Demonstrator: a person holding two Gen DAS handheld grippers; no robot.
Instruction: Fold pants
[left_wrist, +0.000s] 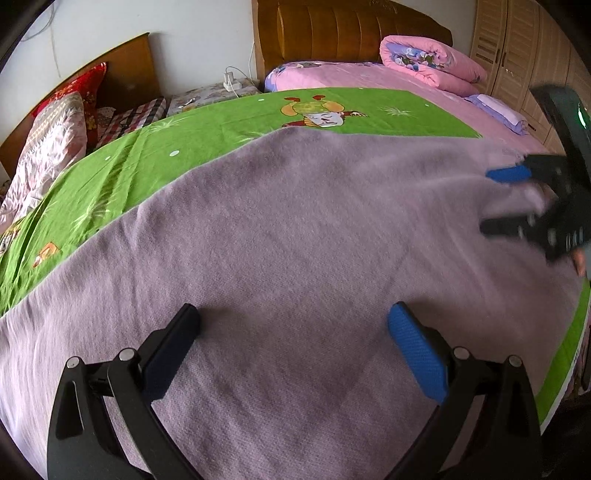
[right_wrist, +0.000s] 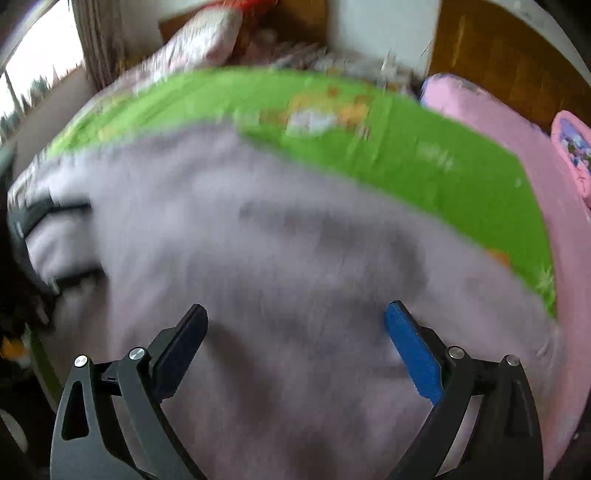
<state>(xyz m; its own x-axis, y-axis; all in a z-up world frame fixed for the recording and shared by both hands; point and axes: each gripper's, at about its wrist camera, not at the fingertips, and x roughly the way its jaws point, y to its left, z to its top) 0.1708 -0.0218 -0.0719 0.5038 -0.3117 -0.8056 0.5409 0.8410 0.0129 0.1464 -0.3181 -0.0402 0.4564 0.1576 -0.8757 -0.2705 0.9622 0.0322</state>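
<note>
Pale lilac knit pants (left_wrist: 295, 229) lie spread flat over a green printed sheet (left_wrist: 207, 125) on the bed. My left gripper (left_wrist: 293, 317) hovers just above the near part of the cloth, jaws wide apart with nothing between them. In the left wrist view my right gripper (left_wrist: 495, 201) comes in from the right edge, blurred, its blue and black fingers spread over the pants' right side. The right wrist view is smeared by motion: the right gripper (right_wrist: 295, 314) stands open above the pants (right_wrist: 280, 240), and the left gripper (right_wrist: 83, 240) shows at the far left edge.
A pink bedspread (left_wrist: 369, 77) covers the bed beyond the green sheet, with a rolled pink quilt (left_wrist: 424, 61) by the brown headboard (left_wrist: 332, 29). Patterned pillows (left_wrist: 55, 129) lie at the left. Wardrobe doors (left_wrist: 517, 44) stand at the right. A person's fingers (left_wrist: 580, 260) show behind the right gripper.
</note>
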